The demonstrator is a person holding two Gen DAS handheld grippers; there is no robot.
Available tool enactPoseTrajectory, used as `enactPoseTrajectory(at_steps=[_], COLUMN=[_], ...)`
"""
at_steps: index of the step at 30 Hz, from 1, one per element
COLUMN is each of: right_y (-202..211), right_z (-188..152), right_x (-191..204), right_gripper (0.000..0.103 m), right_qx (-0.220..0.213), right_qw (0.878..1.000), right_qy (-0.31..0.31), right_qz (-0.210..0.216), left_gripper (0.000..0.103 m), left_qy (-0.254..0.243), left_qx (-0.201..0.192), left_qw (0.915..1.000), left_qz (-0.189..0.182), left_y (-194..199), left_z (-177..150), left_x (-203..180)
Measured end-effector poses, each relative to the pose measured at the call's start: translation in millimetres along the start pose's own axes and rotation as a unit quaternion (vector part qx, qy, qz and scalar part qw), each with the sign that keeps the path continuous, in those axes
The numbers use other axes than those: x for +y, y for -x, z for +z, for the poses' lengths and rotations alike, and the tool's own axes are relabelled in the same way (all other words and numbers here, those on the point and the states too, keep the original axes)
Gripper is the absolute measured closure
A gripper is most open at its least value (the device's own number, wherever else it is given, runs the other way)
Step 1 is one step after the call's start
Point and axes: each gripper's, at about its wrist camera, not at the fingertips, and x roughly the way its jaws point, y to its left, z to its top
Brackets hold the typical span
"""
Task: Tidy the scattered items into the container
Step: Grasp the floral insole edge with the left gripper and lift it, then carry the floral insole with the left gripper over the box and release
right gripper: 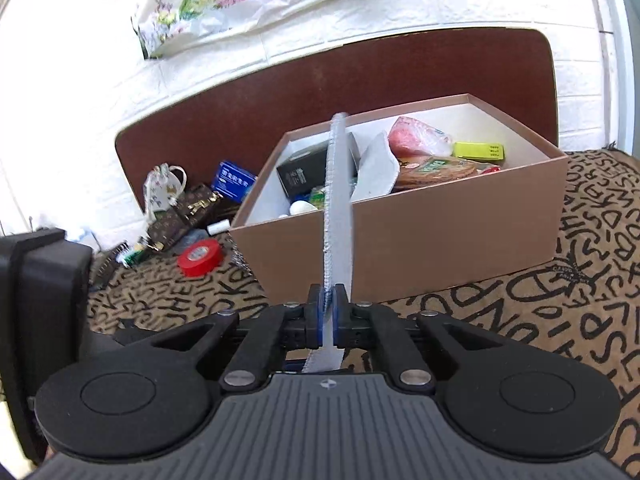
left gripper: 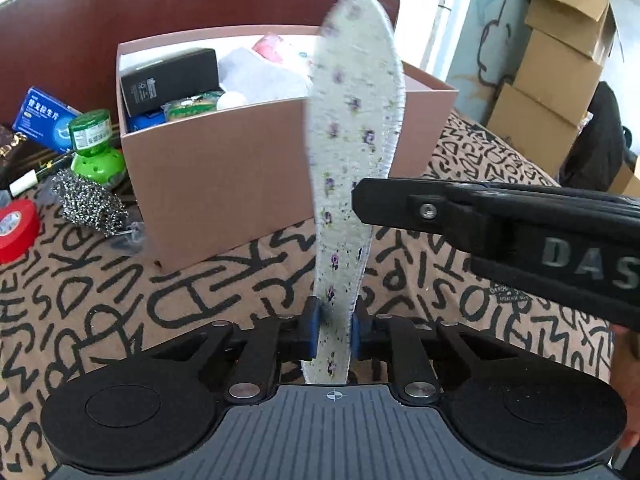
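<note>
The left gripper point(left gripper: 335, 320) has its blue-padded fingers closed on the heel end of a floral insole point(left gripper: 354, 128), a flat white fabric sole speckled with small purple flowers and stitched round the rim, standing upright in front of the box. The right gripper point(right gripper: 329, 312) pinches the same insole point(right gripper: 338, 200) edge-on, its pads pressed tight on the thin stitched rim; from the left wrist view this gripper reaches in from the right, its black body bearing the raised letters "DAS".

Under both lies a tan bedspread point(left gripper: 200, 300) printed with black hand-drawn letters. On it stands the cardboard box point(left gripper: 224, 176), matte pinkish-brown outside, white inside, open-topped. It holds a black carton point(left gripper: 168, 78), a second white insole point(right gripper: 378, 168), a pink crinkled packet point(right gripper: 416, 138), a yellow-green box point(right gripper: 478, 151) and a round flatbread pack point(right gripper: 436, 170).

Left of the box lie a tangled steel wool scourer point(left gripper: 90, 204), a red tape roll point(right gripper: 200, 257), a green perforated plastic jar point(left gripper: 94, 148) with a barcode label, a blue medicine box point(left gripper: 44, 118) with Chinese characters, and a brown monogram wallet point(right gripper: 186, 214) with gold clasp.

Beyond, a dark reddish-brown headboard point(right gripper: 280, 92) stands against a white brick-textured wall point(right gripper: 80, 80).
</note>
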Motion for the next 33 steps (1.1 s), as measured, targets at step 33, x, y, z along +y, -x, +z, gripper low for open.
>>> enactPoseTrajectory(at_steps=[33], right_y=[39], right_z=[138], right_x=[35], right_gripper=[0.095], right_qx=[-0.133], right_qw=[0.986], right_qy=[0.103], right_qz=[0.004], left_gripper=[0.102], left_qy=[-0.001], left_qx=[-0.121], left_qw=[0.9902], left_qz=[0.07], left_y=[72], left_z=[136], left_x=[-14])
